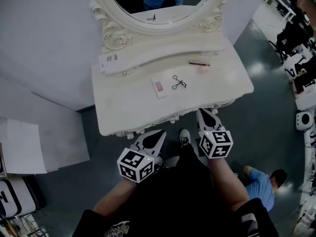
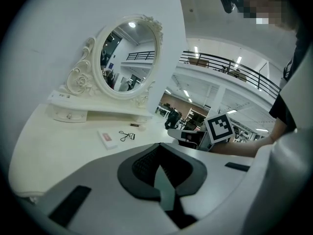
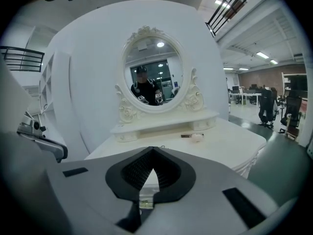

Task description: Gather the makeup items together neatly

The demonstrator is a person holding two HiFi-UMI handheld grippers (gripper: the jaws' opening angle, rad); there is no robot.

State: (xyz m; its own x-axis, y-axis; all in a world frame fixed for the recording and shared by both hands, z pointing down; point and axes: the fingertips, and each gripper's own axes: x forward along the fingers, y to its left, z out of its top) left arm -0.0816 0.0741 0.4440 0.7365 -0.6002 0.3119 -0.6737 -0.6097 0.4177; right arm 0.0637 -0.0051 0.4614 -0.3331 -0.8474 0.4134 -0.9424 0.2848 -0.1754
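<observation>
Makeup items lie apart on the white dressing table [image 1: 123,107]: a flat white packet with a pink patch [image 1: 159,87], a black eyelash curler [image 1: 178,82], and a brown stick [image 1: 199,63] next to a pale pink puff [image 1: 203,68]. My left gripper [image 1: 156,136] hangs shut and empty just in front of the table's front edge. To its right, my right gripper [image 1: 206,114] also sits at that edge, shut on nothing. The left gripper view shows the left gripper [image 2: 159,148], the packet [image 2: 107,137] and the curler [image 2: 127,135]. Beyond the right gripper [image 3: 152,151], the right gripper view shows the stick [image 3: 186,136] and the puff [image 3: 196,137].
An oval mirror [image 1: 158,4] in a carved frame rises from a raised shelf [image 1: 163,51] at the table's back. A white wall stands behind. White boards [image 1: 24,142] lean at the left. A person in blue [image 1: 261,181] crouches on the floor at the right.
</observation>
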